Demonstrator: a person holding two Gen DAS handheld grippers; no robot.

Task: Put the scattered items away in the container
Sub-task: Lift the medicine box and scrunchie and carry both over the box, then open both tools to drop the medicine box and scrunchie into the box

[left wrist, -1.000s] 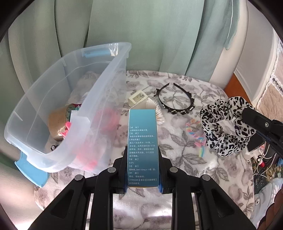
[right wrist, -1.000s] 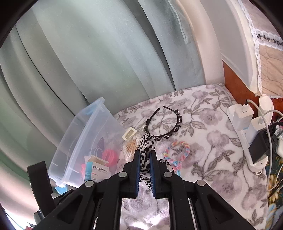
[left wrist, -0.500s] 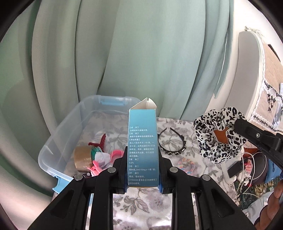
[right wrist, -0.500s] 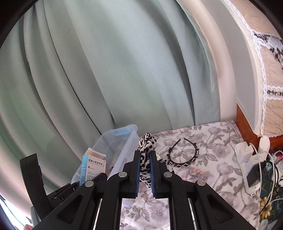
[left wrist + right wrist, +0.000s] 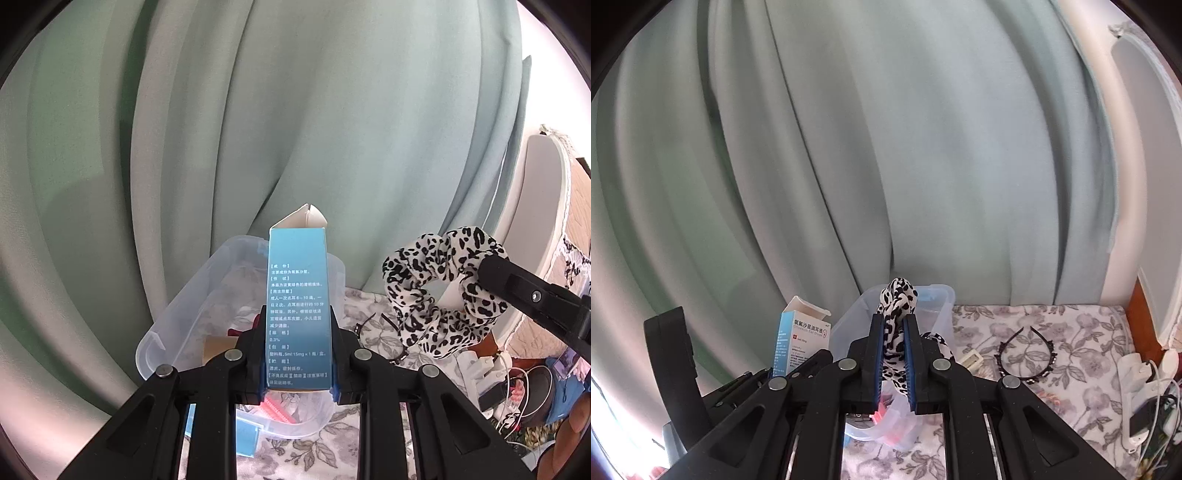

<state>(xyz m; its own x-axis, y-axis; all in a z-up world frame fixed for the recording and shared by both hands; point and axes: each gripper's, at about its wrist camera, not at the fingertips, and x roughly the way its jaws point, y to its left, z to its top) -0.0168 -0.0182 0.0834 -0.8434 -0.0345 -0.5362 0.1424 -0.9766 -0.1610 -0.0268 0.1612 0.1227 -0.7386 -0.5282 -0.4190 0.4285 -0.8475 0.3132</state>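
With the left gripper [image 5: 297,354] clamped on the box [image 5: 297,306] and the right gripper [image 5: 894,363] pinching the scrunchie [image 5: 895,308] (soft, floppy), letting go short of the tub [image 5: 177,332] could drop either onto the bedspread [image 5: 1071,354].

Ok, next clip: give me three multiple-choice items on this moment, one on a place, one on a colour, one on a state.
1. Where is the black headband?
A. on the floral cloth
B. in the clear bin
C. in a gripper

2. What colour is the carton face toward the left wrist camera?
A. red
B. blue
C. yellow

3. What is the right gripper doing?
A. open and empty
B. shut on the carton
C. shut on the spotted scrunchie

Key: A, it lies right of the bin; B, blue with white print; C, fabric is pinched between the pads.
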